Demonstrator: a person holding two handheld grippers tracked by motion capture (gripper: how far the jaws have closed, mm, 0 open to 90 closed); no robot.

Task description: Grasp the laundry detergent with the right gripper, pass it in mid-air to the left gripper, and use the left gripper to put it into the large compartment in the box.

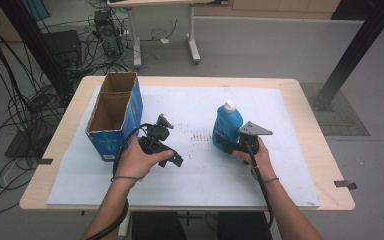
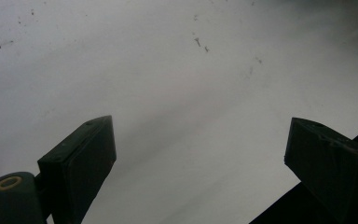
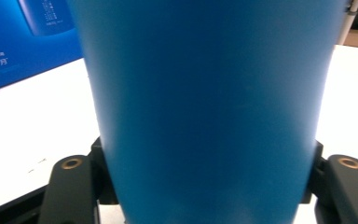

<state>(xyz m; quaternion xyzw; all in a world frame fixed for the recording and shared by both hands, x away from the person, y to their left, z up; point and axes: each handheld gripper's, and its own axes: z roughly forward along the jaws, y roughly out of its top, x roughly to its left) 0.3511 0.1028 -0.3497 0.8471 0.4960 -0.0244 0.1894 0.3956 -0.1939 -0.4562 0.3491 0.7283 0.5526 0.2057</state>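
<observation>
- Desk — light wooden top with rounded corners, most of it covered by a pale white sheet bearing small dark specks and scuffs near its middle.
- Cardboard box — blue printed outside, plain brown inside, open at the top and split into two compartments; it stands on the left part of the sheet, toward the far edge. Its blue printed side also appears at the upper left of the right gripper view.
- Blue bottle — upright, white cap on top, standing on the sheet right of centre and well apart from the box. In the right gripper view its blue body sits directly between the two jaws.
- Right hand-held gripper — held in the person's right hand, grey three-cornered plate on top, cable trailing back along the forearm. Its jaws are closed against both sides of the bottle low on its body, gripping it.
- Left hand-held gripper — held in the person's left hand, just beside the near corner of the box, pointing right across the sheet. In the left gripper view its jaws stand wide apart with nothing between them — bare speckled sheet behind.
- Floor beyond the desk — grey, with black cables and dark equipment at the left, and the legs of another table at the far side.
</observation>
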